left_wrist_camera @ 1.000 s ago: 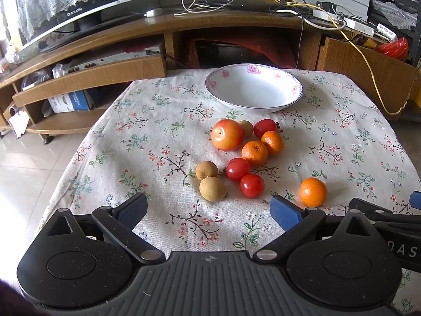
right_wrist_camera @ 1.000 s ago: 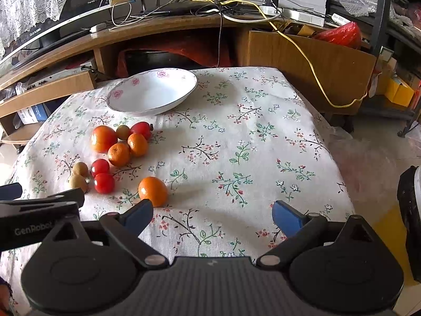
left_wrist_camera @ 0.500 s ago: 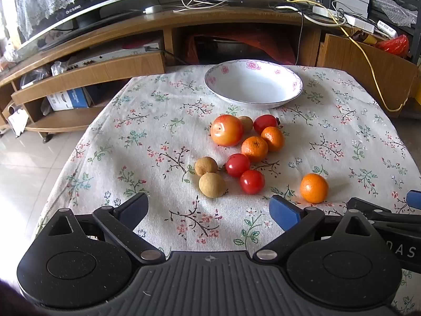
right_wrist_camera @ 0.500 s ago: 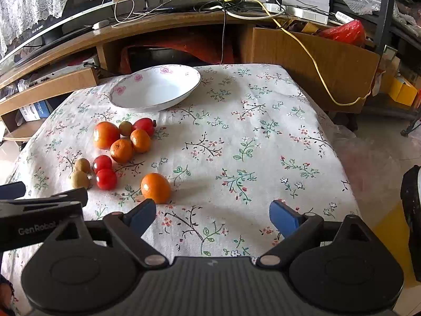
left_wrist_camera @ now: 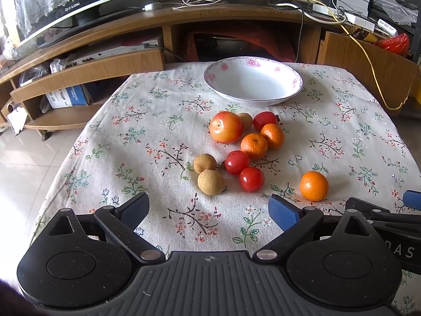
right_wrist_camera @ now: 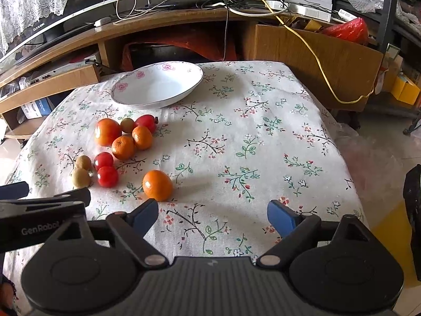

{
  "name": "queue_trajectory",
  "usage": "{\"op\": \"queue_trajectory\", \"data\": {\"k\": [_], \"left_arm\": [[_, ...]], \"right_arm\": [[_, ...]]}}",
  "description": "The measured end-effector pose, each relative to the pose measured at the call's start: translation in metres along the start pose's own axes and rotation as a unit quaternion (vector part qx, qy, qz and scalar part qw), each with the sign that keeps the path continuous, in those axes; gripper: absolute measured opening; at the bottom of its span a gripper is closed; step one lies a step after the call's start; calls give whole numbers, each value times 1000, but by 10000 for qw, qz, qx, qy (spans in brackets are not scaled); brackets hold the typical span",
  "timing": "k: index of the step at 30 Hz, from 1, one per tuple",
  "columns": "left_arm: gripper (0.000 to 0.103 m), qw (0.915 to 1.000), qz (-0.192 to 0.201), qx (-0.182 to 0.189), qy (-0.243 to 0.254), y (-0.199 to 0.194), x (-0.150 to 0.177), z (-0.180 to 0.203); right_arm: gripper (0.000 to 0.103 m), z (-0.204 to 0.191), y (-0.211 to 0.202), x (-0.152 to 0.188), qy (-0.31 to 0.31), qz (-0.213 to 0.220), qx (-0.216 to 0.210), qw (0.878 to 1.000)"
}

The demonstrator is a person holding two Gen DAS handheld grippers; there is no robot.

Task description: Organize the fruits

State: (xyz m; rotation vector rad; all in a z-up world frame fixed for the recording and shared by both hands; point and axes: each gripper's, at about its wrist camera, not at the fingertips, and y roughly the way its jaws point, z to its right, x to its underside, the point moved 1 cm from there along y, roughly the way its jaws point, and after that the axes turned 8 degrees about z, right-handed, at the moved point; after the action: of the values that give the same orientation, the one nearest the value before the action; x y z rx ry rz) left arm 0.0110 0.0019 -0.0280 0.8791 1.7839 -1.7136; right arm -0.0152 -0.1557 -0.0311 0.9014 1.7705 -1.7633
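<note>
— What do we hold?
— Nothing: our left gripper (left_wrist_camera: pixel 208 208) and right gripper (right_wrist_camera: pixel 212 214) both hover over the bench (right_wrist_camera: pixel 263 137) with jaws released.
— And the fruits?
— Clustered on the cloth at 6 o'clock of the white bowl (left_wrist_camera: pixel 253 81); a lone orange (right_wrist_camera: pixel 157 185) sits apart, just ahead of our right gripper at 11 o'clock.
</note>
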Motion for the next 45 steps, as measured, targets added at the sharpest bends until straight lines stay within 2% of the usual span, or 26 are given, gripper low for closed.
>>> {"op": "queue_trajectory", "data": {"k": [32, 40, 45], "left_arm": [[96, 9998, -154, 79, -27, 9, 4, -4], [97, 9998, 42, 165, -125, 11, 3, -14], [97, 9988, -7, 351, -330, 16, 1, -24]], "right_arm": [[81, -6, 10, 2, -77, -169, -141, 9997], [81, -13, 13, -5, -347, -10, -322, 9989], [80, -15, 21, -14, -406, 17, -548, 9977]]}}
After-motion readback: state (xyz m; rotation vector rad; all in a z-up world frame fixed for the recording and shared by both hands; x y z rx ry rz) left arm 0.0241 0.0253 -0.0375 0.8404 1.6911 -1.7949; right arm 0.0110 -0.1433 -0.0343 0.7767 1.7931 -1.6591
